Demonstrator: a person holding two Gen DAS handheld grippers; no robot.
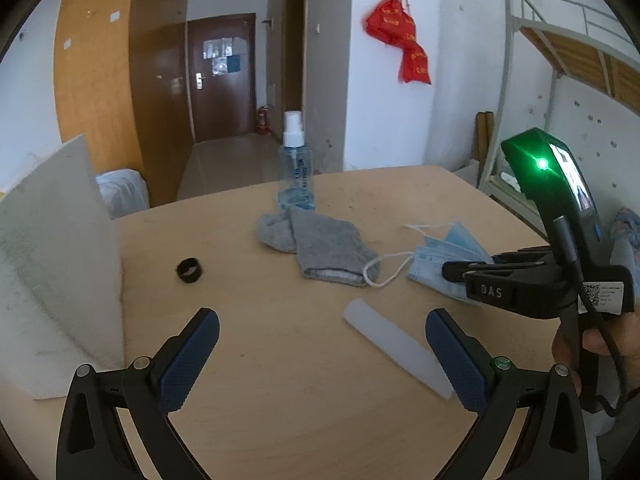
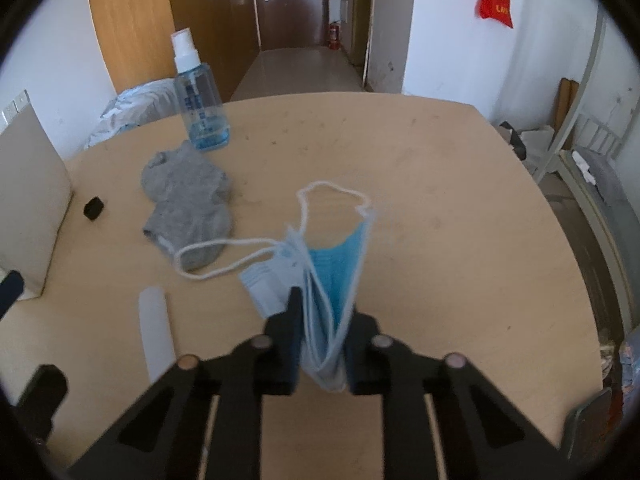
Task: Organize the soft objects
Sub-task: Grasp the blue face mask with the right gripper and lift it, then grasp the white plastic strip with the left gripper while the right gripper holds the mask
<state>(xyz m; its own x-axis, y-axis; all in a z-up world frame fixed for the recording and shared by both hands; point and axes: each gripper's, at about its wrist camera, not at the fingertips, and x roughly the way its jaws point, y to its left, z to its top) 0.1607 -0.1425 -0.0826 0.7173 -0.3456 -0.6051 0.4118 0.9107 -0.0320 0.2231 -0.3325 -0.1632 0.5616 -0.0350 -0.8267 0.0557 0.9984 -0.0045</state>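
Here the right gripper [image 2: 322, 344] jaws clamp the blue mask [image 2: 320, 276] (left gripper [image 1: 322, 360] jaws apart).

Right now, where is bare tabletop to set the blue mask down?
Open patch: the wooden tabletop right of the blue face mask, out to the far edge. Crowded: left, around the grey sock, clear spray bottle and white translucent strip.

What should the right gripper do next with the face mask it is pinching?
Probably lift it straight up a little. The right gripper is shut on the blue face mask, but one ear loop trails onto the grey sock. A small rise should free that loop before carrying it. The left gripper is open, holding nothing.
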